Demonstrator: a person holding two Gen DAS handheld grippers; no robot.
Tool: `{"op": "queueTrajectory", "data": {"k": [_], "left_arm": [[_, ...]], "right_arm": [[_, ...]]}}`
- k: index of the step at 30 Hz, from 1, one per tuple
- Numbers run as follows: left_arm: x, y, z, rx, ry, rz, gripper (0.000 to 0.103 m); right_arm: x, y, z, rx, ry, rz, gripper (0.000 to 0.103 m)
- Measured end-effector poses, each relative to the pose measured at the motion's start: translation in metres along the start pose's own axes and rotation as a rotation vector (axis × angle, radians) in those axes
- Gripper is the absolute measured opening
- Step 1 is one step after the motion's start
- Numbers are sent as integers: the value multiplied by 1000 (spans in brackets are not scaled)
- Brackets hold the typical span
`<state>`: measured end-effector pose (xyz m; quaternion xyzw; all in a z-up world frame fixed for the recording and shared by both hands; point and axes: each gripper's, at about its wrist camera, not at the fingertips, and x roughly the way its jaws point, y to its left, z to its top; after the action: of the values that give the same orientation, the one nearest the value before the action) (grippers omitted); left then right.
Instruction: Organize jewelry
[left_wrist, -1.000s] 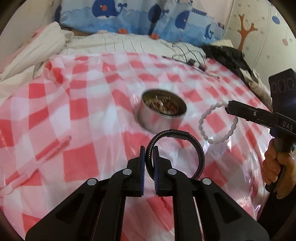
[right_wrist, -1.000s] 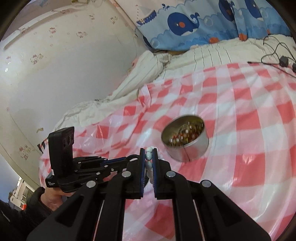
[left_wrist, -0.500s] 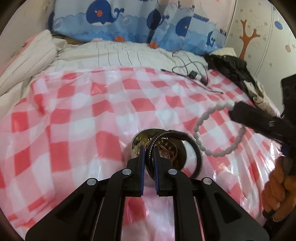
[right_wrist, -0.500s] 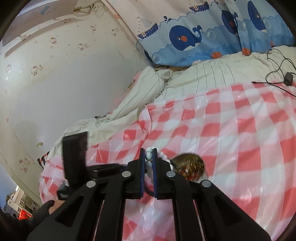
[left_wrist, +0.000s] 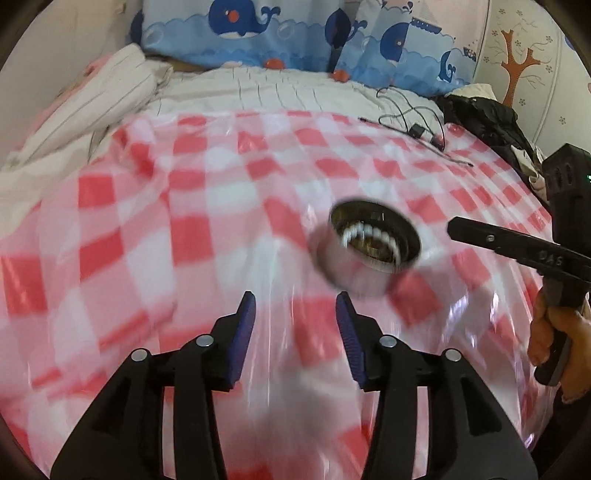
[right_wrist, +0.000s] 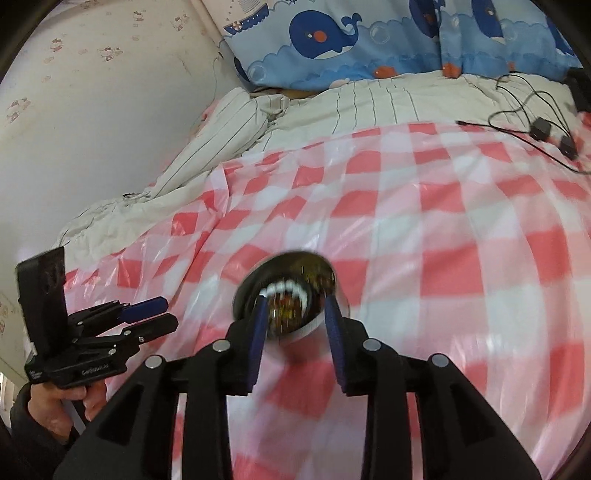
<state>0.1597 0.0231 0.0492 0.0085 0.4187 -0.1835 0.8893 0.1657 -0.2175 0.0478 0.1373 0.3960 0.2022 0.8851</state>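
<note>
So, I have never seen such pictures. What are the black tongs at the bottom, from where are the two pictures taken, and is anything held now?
There is no robot here. A person holds a hand tool with two fingers in each hand, and a round-lens camera on each tool looks along the fingers. One picture is from the left gripper, the other from the right gripper. Each camera also sees the other tool at the side.

Both grippers are open and hold nothing. They are over a bed covered with a red and white checked plastic sheet. On the sheet stands a round metal tin. Inside it lies a white bead bracelet on other jewelry, which is too blurred to name. Behind are black cables and whale curtains.
</note>
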Motion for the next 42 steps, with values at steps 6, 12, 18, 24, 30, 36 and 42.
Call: {"op": "queueTrajectory", "data": {"k": [6,12,18,24,30,36,42], "left_arm": [[-9,-10,-36,-11,0,-15,56],[-15,-30,-61,21,1,62,79],[-29,-37,-79,5,-39,155,91],[-34,-42,-89,5,-48,187,95],[-28,-40,-94,2,-27,204,95],[-21,-39,-95,-2,2,205,95],[-12,-33,-98,-32,43,175,95]], "right_arm": [[-14,21,-46,-51,24,-67,45],[-22,15,-84,-56,49,-226,55],[-34,7,-103,-6,37,-287,67],[-33,8,-110,-17,34,-340,78],[-28,8,-113,-27,48,-365,90],[-24,9,-114,-36,63,-386,96],[-22,11,-115,-45,73,-408,96]]}}
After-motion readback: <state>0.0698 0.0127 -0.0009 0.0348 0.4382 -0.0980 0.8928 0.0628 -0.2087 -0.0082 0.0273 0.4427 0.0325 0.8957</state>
